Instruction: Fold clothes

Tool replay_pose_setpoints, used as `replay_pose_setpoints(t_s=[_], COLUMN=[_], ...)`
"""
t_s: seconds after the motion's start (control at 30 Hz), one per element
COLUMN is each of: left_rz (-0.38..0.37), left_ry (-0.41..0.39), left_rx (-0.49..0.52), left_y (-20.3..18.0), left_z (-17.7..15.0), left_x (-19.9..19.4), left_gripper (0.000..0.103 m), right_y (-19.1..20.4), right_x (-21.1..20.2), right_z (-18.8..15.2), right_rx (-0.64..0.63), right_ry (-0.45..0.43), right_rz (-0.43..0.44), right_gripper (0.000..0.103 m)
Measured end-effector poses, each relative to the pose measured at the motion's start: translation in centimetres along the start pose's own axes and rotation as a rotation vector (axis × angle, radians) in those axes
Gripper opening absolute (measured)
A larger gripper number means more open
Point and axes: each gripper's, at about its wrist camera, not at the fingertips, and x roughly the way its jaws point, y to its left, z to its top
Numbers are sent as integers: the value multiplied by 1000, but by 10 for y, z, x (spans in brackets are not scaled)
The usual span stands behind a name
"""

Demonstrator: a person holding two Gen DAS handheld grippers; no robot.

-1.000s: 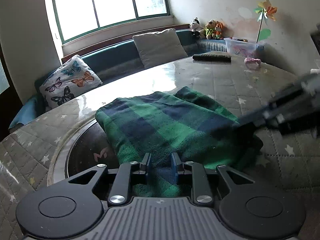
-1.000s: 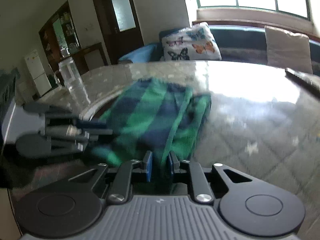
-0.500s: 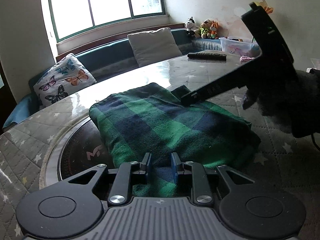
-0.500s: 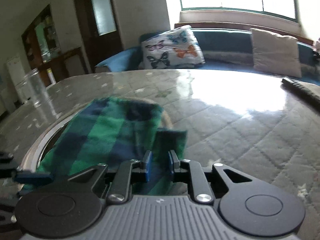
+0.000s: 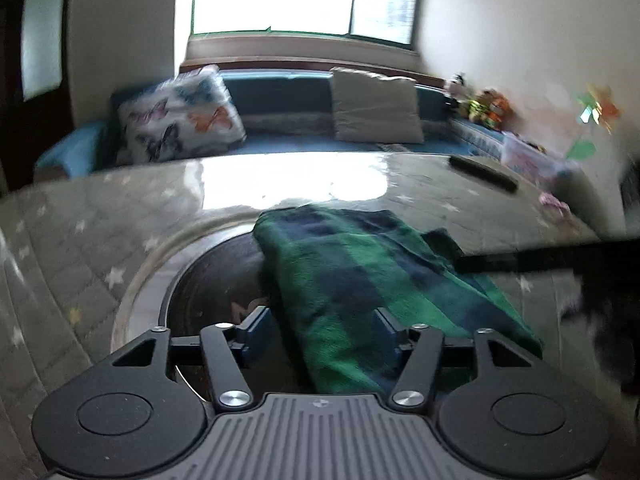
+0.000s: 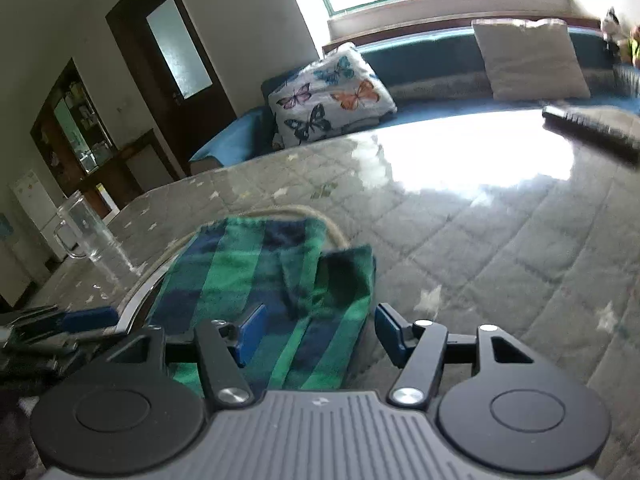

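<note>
Your green plaid cloth (image 6: 280,280) lies folded on the quilted surface (image 6: 500,240), partly over the round inset. Your left claw (image 5: 322,334) gapes wide over its near edge; your right claw (image 6: 318,334) is wide too, gripping nothing.

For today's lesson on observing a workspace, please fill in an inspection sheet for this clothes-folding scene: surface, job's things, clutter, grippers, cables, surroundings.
Surface: quilted star-print table cover under a glossy sheet; round inset in the middle.
Job's things: green and navy plaid garment, folded, partly over the inset.
Clutter: glass pitcher; dark remote-like bar; small pink item.
Grippers: left gripper open, garment between its fingers; right gripper open over the garment's edge.
Cables: nothing seen.
Surroundings: blue window bench, butterfly cushion, beige cushion, plush toys, door.
</note>
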Motion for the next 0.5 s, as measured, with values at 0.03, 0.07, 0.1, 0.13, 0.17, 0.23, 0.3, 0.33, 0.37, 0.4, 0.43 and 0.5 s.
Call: replay_pose_setpoints(t_s=[0.03,0.07,0.1,0.13,0.17,0.23,0.3,0.33,0.37,0.4,0.43,0.5], left_rz=[-1,-4,-10,-16,-21,-36,-51,-58,-66,-77,-88,-97], left_ry=[11,19,28,40,52,68,83,86,88,91,96,96], left_rx=[-24,-42,-58,-72,-87,-103,-116,-120,-124,-128,-133,-135], left_y=[3,6,8,10,12,14,15,15,15,15,15,14], left_z=[1,2,2,2,2,1,-1,-1,-1,-1,-2,-2], left_x=[4,7,10,13,16,21,24,25,26,27,28,28], left_gripper=[66,66,66,66,66,66,65,64,62,57,55,47], right_y=[1,2,3,4,5,9,12,12,12,13,13,14], right_x=[1,3,5,7,8,9,9,8,7,7,6,4], right_z=[-2,-5,-7,-9,-10,-13,-14,-15,-16,-17,-18,-19], right_rx=[5,9,14,19,21,15,12,14,15,17,18,21], right_ry=[7,14,21,28,29,21,18,18,19,19,19,19], right_rz=[2,4,3,-2,-6,-15,-25,-26,-27,-28,-29,-30], right_gripper=[63,63,63,63,63,63,60,56,54,48,41,27])
